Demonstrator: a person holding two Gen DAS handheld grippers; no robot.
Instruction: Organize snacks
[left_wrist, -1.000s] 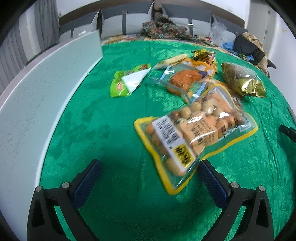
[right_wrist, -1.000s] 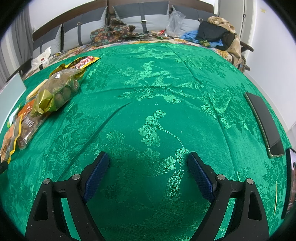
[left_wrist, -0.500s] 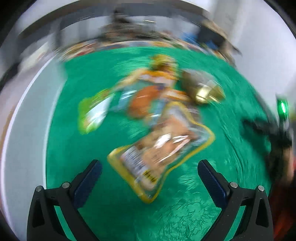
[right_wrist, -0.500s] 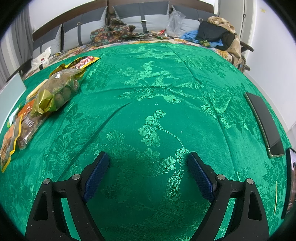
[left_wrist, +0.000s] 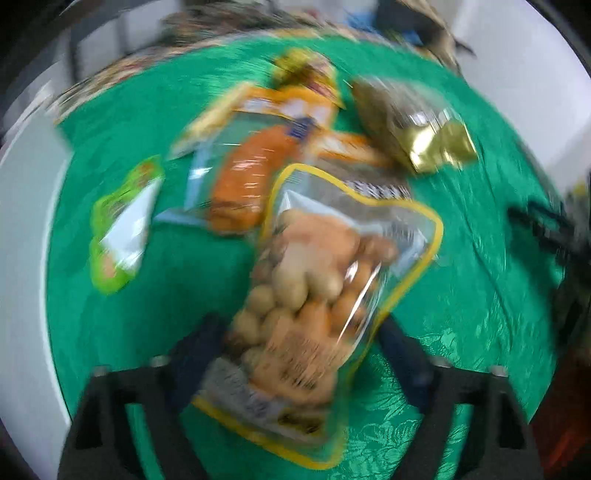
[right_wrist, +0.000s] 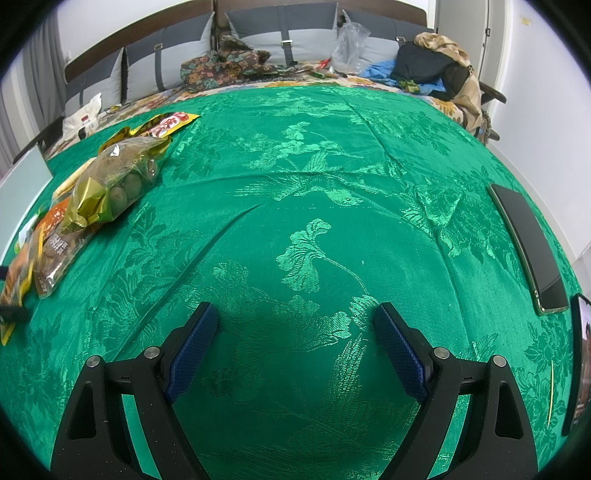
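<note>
The left wrist view is blurred by motion. A clear, yellow-edged bag of nuts (left_wrist: 317, 295) stands lengthwise between the fingers of my left gripper (left_wrist: 299, 332). The jaws are closing, and both pads touch the bag's sides. Beyond it lie an orange snack pack (left_wrist: 255, 166), a green and white packet (left_wrist: 122, 225) and a gold foil bag (left_wrist: 413, 122). My right gripper (right_wrist: 295, 332) hovers open over bare green cloth (right_wrist: 332, 166) with nothing between its fingers. The gold foil bag (right_wrist: 110, 181) and other packs (right_wrist: 55, 243) lie far to its left.
A white board (left_wrist: 22, 258) runs along the left edge of the table. Two phones (right_wrist: 528, 251) lie at the right edge. A sofa with cushions, clothes and bags (right_wrist: 280, 55) stands behind the table. A yellow snack packet (right_wrist: 166, 125) lies at the back left.
My left gripper has swung over the nut bag and narrowed around it, so the bag now stands lengthwise between the fingers. The right gripper has not moved.
</note>
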